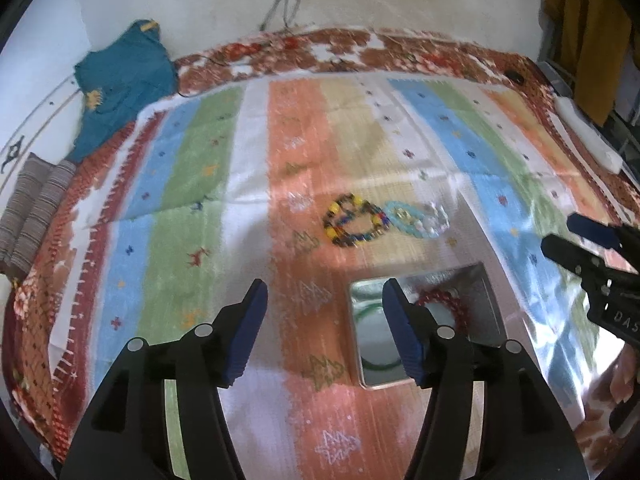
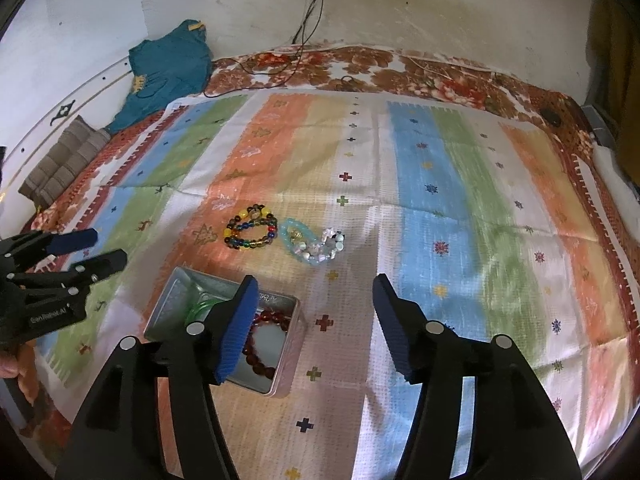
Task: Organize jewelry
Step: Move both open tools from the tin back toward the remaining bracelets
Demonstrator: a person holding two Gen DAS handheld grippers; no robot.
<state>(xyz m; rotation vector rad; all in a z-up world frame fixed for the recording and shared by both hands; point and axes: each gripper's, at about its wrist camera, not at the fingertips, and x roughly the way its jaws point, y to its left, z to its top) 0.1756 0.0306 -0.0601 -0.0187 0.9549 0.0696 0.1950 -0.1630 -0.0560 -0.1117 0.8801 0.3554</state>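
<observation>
I held my left gripper (image 1: 324, 332) spread wide and empty above the striped pastel cloth (image 2: 460, 208) laid over the bed, its blue-padded fingers (image 1: 246, 332) framing the near edge of the square silver metal tin (image 2: 286, 360). My right gripper (image 2: 314, 328) was likewise released, holding nothing, with its left finger overlapping the tin in that camera's view. Inside the tin lay a dark red beaded bracelet (image 2: 266, 344) and a green glass bangle (image 2: 198, 308), side by side. Beyond the tin, on the cloth, rested a multicoloured beaded bracelet (image 2: 251, 227), and just beside it, touching or nearly so, a pale aqua beaded bracelet (image 2: 294, 236) tangled with a white and clear beaded bracelet (image 2: 330, 242). A crumpled teal garment (image 2: 168, 68) sat by the wall at the far left corner of the bed.
</observation>
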